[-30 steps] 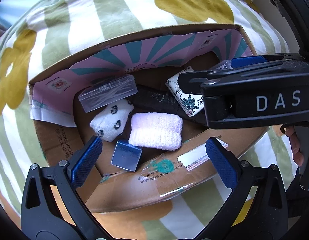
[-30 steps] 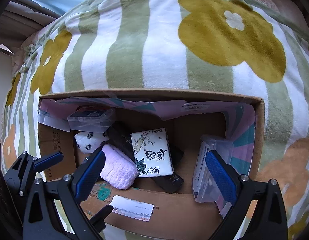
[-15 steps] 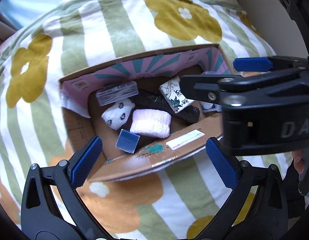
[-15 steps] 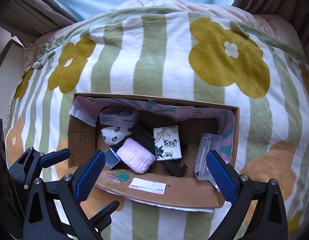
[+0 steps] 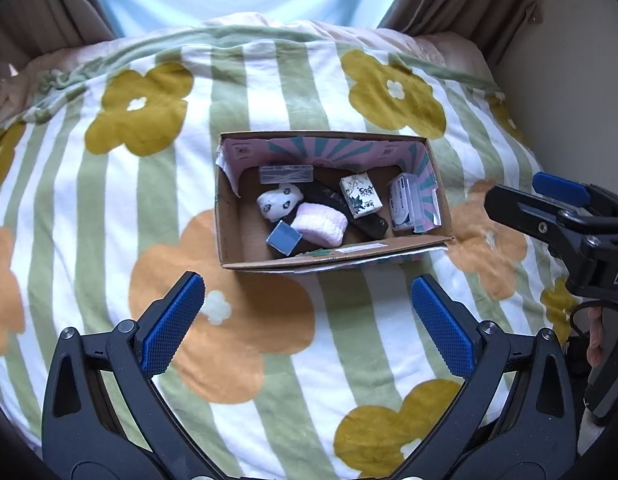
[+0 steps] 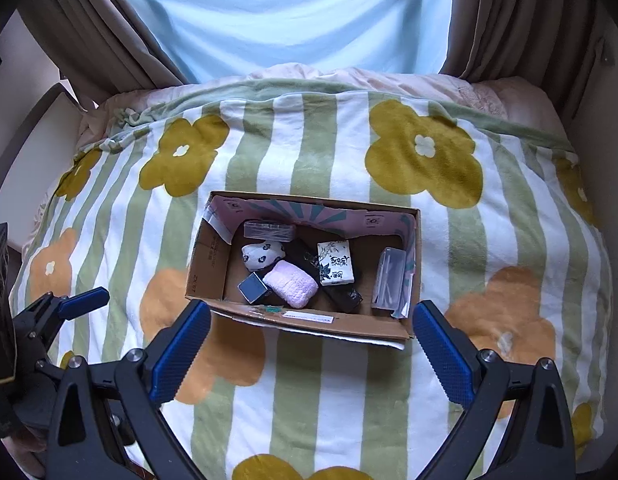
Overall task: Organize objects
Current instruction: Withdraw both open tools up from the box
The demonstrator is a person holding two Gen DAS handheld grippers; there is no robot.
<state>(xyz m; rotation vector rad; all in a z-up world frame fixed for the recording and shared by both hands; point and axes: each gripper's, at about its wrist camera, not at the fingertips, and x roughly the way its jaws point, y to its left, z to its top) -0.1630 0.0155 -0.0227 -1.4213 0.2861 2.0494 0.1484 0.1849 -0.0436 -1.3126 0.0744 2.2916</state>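
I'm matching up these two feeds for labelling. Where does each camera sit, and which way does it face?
Left wrist: on the left gripper, looking down at the cardboard box on the flowered blanket; the right gripper shows at right.
Right wrist: on the right gripper, facing the same box; the left gripper shows at left.
Shared: box, blanket, pink towel roll, curtains.

A cardboard box (image 6: 207,256) sits on the flowered blanket (image 6: 317,140), holding a pink rolled cloth (image 6: 291,283) beside a white printed packet (image 6: 335,267). The right gripper (image 6: 311,344) hangs wide apart and empty above the box's near edge.
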